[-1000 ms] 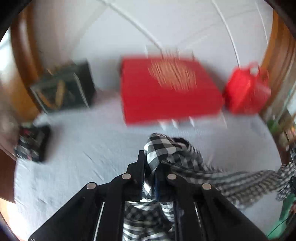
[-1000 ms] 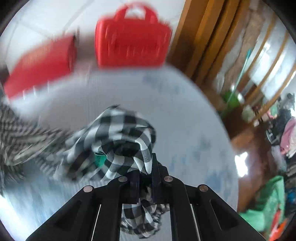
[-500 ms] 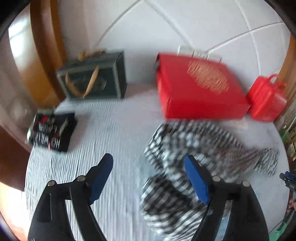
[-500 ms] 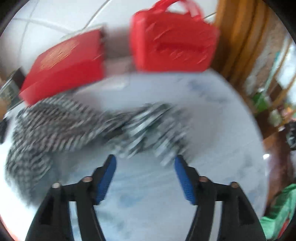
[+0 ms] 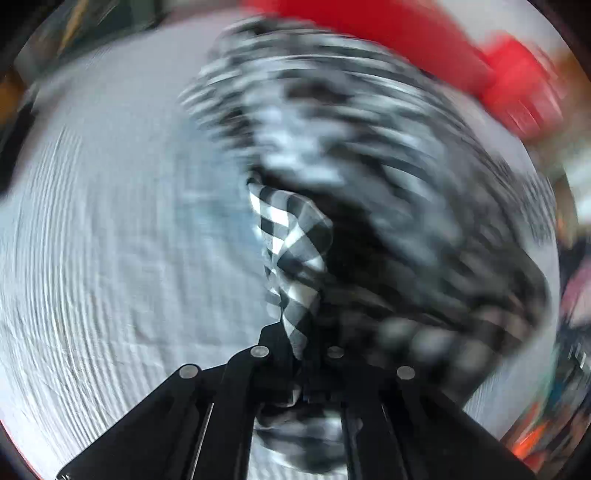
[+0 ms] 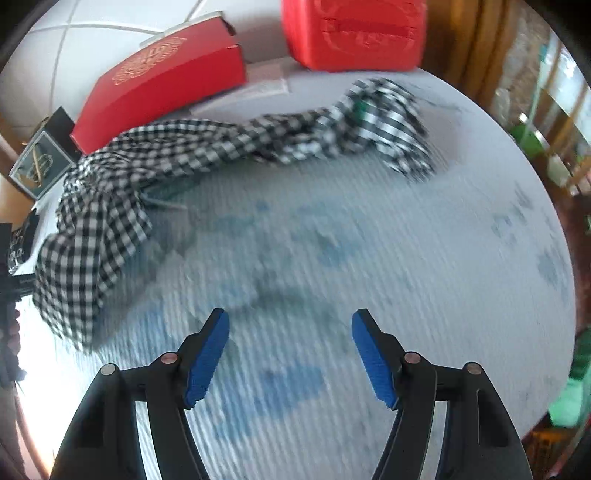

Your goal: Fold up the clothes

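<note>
A black-and-white checked garment (image 6: 177,155) lies bunched in a long rope across the round table, from the left edge to the far right. In the blurred left wrist view my left gripper (image 5: 301,350) is shut on a fold of this checked garment (image 5: 291,251), which rises from between its jaws. My right gripper (image 6: 290,354) stands open over bare tablecloth, nothing between its blue pads (image 6: 207,358), with the cloth well ahead of it.
A pale ribbed cloth covers the round table (image 6: 369,258). A flat red box (image 6: 166,77) and a red bag (image 6: 354,33) stand at the far edge, a dark green box (image 6: 40,166) at the far left. Wooden furniture and a green thing (image 6: 569,398) lie beyond the right edge.
Both grippers let go of the checked garment and opened as it dropped onto the table. The left one then dipped down and shut on a fold; the right stays open and nearer the table.
</note>
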